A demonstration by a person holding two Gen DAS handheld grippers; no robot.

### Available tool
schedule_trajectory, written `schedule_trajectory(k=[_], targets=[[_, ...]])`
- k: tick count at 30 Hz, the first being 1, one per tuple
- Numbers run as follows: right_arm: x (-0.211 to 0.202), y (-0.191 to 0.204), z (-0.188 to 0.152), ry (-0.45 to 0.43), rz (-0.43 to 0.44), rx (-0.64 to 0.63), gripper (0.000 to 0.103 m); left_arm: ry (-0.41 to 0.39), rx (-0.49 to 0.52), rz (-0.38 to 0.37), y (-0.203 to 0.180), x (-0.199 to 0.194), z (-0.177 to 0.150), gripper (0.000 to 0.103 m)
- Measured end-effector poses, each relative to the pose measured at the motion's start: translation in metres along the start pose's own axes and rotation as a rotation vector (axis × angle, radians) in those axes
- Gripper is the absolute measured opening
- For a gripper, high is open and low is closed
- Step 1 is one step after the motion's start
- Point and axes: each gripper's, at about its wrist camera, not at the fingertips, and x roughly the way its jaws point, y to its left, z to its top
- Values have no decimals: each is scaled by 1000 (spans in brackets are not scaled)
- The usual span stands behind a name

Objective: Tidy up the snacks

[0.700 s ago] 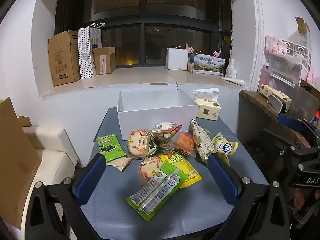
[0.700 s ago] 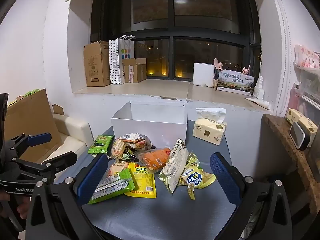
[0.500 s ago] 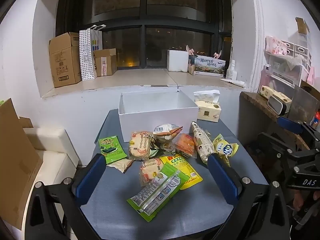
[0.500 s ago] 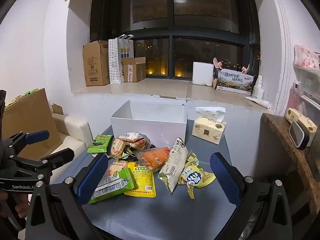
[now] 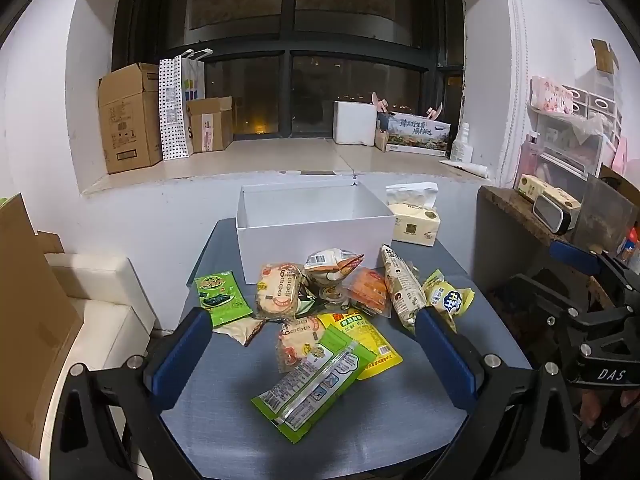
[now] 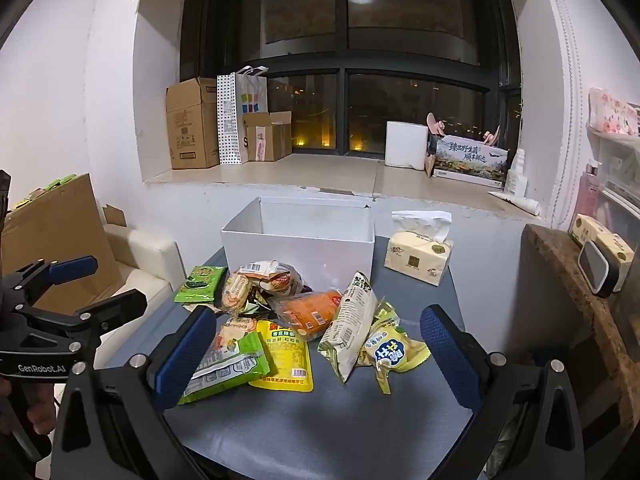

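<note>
Several snack packets lie in a heap on a grey table (image 5: 360,432). Among them are a large green packet (image 5: 316,380), a yellow packet (image 5: 366,340), an orange packet (image 6: 310,310), a long beige packet (image 6: 348,326) and a small green packet (image 5: 218,292). An open white box (image 5: 316,232) stands behind the heap; its inside looks empty. My left gripper (image 5: 312,360) is open, hovering above the near side of the heap. My right gripper (image 6: 316,354) is open, also above the near table. Neither holds anything.
A tissue pack (image 6: 418,258) sits right of the white box. A white sofa (image 5: 92,300) and cardboard (image 5: 28,312) stand left of the table. A dark shelf (image 6: 580,288) stands at the right. Cardboard boxes (image 6: 192,124) line the windowsill.
Both gripper views have shifted slightly; the heap and box sit a little further right and lower in the left view. Nothing was grasped or moved.
</note>
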Motion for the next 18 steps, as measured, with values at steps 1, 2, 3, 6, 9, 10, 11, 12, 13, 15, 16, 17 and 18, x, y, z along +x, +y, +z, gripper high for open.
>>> schedule_trajectory(k=[1,2,3,6,9,10,11,12,13,15,16,17,18], targets=[[0,0,0,2,0,-1,103,0,-2,-1,0,0,0,103],[1,1,0,4,0,-2,103,0,-3,-1,1,0,0,103],[0,0,0,4,1,-3,103,0,-4,1,1,0,-1,103],[0,2,0,6,3,-6,103,4,-9,1,2,1,0,103],[1,3,0,6,9,-7,103,6,-9,2,2,1,-1,103],[1,4,0,6,10,-9,103,6,-9,4,2,1,-1,103],[1,4,0,7,9,-10,103,5,-10,4,2,0,-1,103],[1,5,-1,8,9,-12,103,7,-10,4,2,0,-1,103],[1,5,-1,8,11,-13,103,8,-9,3,2,0,-1,103],[2,6,-1,9,11,-15,103,7,-9,3,2,0,-1,103],[2,5,-1,8,12,-15,103,8,-9,3,2,0,-1,103],[1,5,-1,8,13,-15,103,9,-8,2,2,0,0,103],[2,6,-1,8,14,-16,103,8,-7,2,2,0,0,103]])
